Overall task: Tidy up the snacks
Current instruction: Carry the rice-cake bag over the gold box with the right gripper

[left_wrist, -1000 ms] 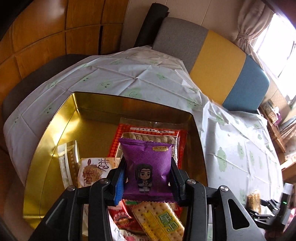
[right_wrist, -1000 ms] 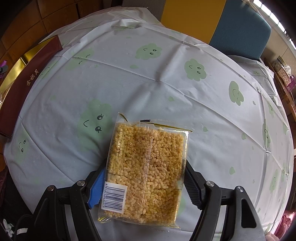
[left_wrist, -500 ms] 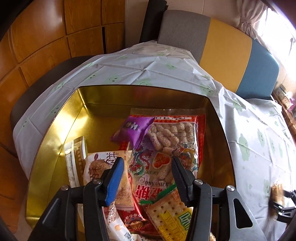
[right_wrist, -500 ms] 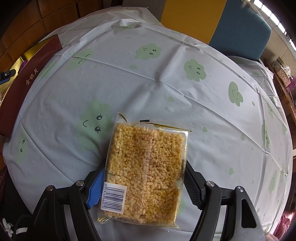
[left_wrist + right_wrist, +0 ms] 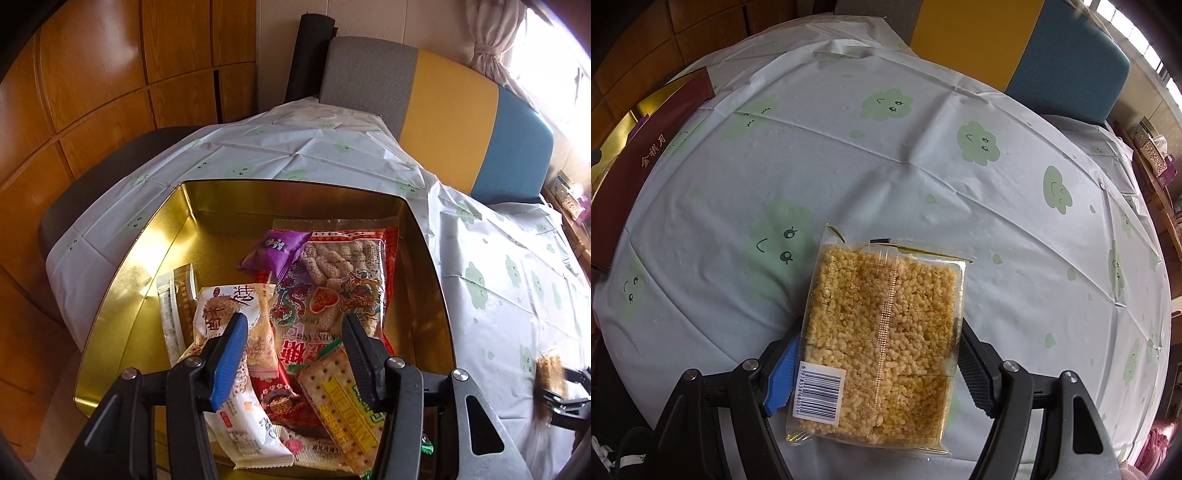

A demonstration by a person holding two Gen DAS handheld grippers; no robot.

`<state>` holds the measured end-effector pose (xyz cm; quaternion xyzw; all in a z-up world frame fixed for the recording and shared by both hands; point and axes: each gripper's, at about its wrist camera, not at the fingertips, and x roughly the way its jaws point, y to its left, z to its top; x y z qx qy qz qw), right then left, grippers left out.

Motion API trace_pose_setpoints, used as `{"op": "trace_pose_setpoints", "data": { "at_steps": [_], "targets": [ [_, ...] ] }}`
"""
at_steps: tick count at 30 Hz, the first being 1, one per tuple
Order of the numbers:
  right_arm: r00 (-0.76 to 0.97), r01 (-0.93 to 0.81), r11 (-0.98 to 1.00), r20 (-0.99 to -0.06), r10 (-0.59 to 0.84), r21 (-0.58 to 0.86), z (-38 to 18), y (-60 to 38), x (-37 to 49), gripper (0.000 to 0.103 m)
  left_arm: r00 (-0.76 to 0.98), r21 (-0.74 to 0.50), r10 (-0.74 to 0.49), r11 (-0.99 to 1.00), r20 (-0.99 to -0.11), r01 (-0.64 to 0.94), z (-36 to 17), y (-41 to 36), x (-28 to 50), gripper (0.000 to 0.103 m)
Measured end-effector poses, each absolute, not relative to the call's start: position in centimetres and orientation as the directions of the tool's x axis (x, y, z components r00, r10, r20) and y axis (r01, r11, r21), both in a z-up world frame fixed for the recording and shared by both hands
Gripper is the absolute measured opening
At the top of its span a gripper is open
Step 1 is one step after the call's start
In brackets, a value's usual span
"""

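So the left gripper is hanging over the gold tin with its jaws spread wide and nothing between them. The tin's already got a pile in it: a purple snack pouch lying on the upper end of a big red bag of puffed sticks, a white sesame-cake packet just left of that, and a yellow cracker pack at the near edge. There are a couple of slim sachets along the left side too.

Over on the right, the right gripper is pinching a clear pack of puffed rice cake by its sides, barcode end nearest the camera, over the cloud-print tablecloth on the bench. The tin's dark red outer wall shows at the far left of that view.
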<state>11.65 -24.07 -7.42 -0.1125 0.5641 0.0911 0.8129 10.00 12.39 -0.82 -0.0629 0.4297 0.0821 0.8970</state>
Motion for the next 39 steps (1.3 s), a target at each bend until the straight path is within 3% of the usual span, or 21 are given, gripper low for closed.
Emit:
{"op": "trace_pose_setpoints", "data": {
  "at_steps": [31, 39],
  "targets": [
    [0.314, -0.203, 0.974, -0.949, -0.034, -0.102, -6.4, -23.4, 13.0, 0.074, 0.633, -0.030, 0.142, 0.967, -0.761, -0.253, -0.2, 14.7, 5.3, 0.054],
    [0.363, -0.272, 0.962, -0.929, 0.079, -0.024, -2.8, -18.8, 13.8, 0.074, 0.630, -0.037, 0.150, 0.961, -0.762, -0.274, -0.6, 15.6, 5.1, 0.054]
  ]
}}
